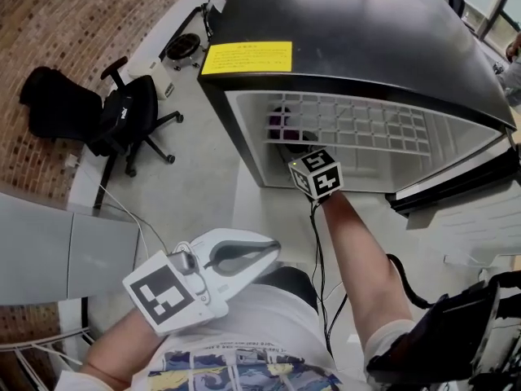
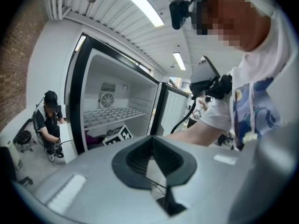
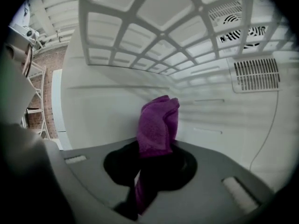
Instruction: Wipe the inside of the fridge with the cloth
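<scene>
1. You have two claws, one purple cloth, one fridge, one grid shelf and one office chair in sight.
2. Far left, a brick wall (image 1: pixel 81 23) meets a pale grey floor (image 1: pixel 195 186). The black swivel office chair (image 1: pixel 122 116) stands on that floor, well apart from the fridge.
3. Your left claw (image 2: pixel 152 160) is held low by your shirt, outside the fridge. Its ribbed dark pads are pressed together with nothing between them.
4. The fridge (image 1: pixel 391 39) is glossy black outside and smooth white inside, with its door swung open. One yellow rectangular label (image 1: pixel 247 57) lies on its top.
5. One white shelf (image 1: pixel 358 125) of square openings spans the upper cabinet.
6. Your right claw (image 3: pixel 152 160) reaches in below that shelf and is clenched on the cloth (image 3: pixel 156 120). The cloth is a fuzzy, folded wad that sticks up past the claw tips towards the white inner wall. I cannot tell whether it touches the wall.
7. At the right of the back wall you can see one round fan grille (image 3: pixel 238 34) and one slatted vent (image 3: pixel 254 73).
</scene>
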